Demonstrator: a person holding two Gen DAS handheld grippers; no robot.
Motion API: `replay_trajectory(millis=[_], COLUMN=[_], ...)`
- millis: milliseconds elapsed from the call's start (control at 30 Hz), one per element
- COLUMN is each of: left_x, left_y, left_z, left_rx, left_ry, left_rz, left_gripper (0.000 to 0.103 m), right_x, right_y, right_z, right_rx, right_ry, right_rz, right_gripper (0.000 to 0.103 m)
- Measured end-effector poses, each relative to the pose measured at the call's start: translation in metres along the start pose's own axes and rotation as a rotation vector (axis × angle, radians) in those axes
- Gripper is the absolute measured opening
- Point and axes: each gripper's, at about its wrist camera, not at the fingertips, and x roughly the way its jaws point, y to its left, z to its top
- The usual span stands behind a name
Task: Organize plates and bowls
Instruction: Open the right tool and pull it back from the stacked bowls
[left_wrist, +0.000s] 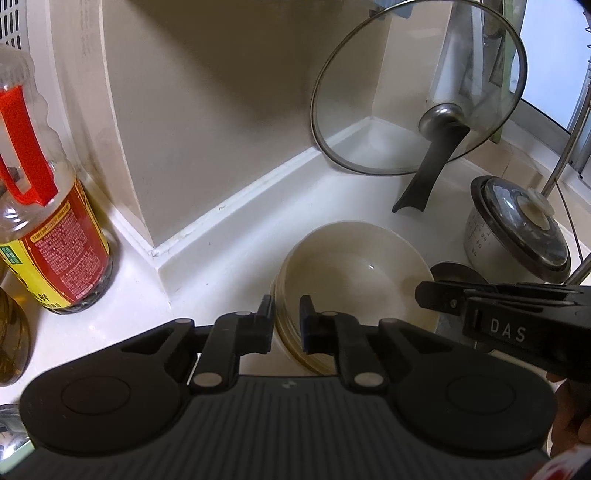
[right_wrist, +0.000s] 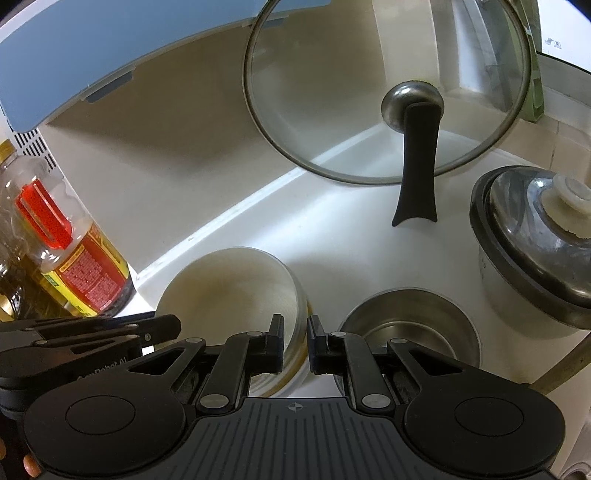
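A stack of cream bowls (left_wrist: 354, 273) stands on the white counter (left_wrist: 236, 243) near the wall corner. My left gripper (left_wrist: 286, 306) is shut on the stack's left rim, one finger inside and one outside. My right gripper (right_wrist: 295, 325) is shut on the opposite rim of the same bowl stack (right_wrist: 229, 291) in the same way. Each gripper shows in the other's view: the right gripper (left_wrist: 424, 295) reaches in from the right, and the left gripper (right_wrist: 173, 325) reaches in from the left. A steel bowl (right_wrist: 410, 325) sits just right of the stack.
A glass pan lid (right_wrist: 388, 92) with a black handle leans against the back wall. A steel pot with a lid (right_wrist: 535, 251) stands at the right. An oil bottle (left_wrist: 48, 221) with a red handle stands at the left beside a wall pillar.
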Motion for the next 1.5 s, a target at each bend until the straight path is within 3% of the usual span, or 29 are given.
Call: replay_trajectory(millis=[33,100,167,667,1000,1500], left_x=[-0.002,-0.007,-0.012,-0.063,-0.084,-0.103], left_y=[0.000,0.002,0.003,-0.002,-0.012,-0.032], left_z=[0.000,0.001,0.001,-0.031,-0.062,-0.096], left_rx=[-0.003,-0.006,-0.009,-0.017,-0.014,-0.009], left_ry=[-0.005,-0.015,-0.023,-0.043,-0.014,0.022], left_rz=[0.001,0.003,0.000,0.002,0.001,-0.014], left_gripper=[0.019,0.020,0.023,0.055,0.057,0.060], right_x=[-0.001,-0.004,-0.009,-0.046,-0.069,-0.095], right_y=[0.000,0.001,-0.001,-0.006,-0.011,-0.018], right_z=[-0.001,-0.002,-0.003,-0.034,-0.068,-0.104], right_rx=[-0.003,-0.001,0.012,0.040,0.058,0.060], right_ry=[0.001,-0.004,-0.015,-0.006,0.005,0.058], right_rz=[-0.001,0.000,0.004,0.017,0.031,0.044], right_gripper=[0.018,0.033,0.042,0.058,0.069,0.071])
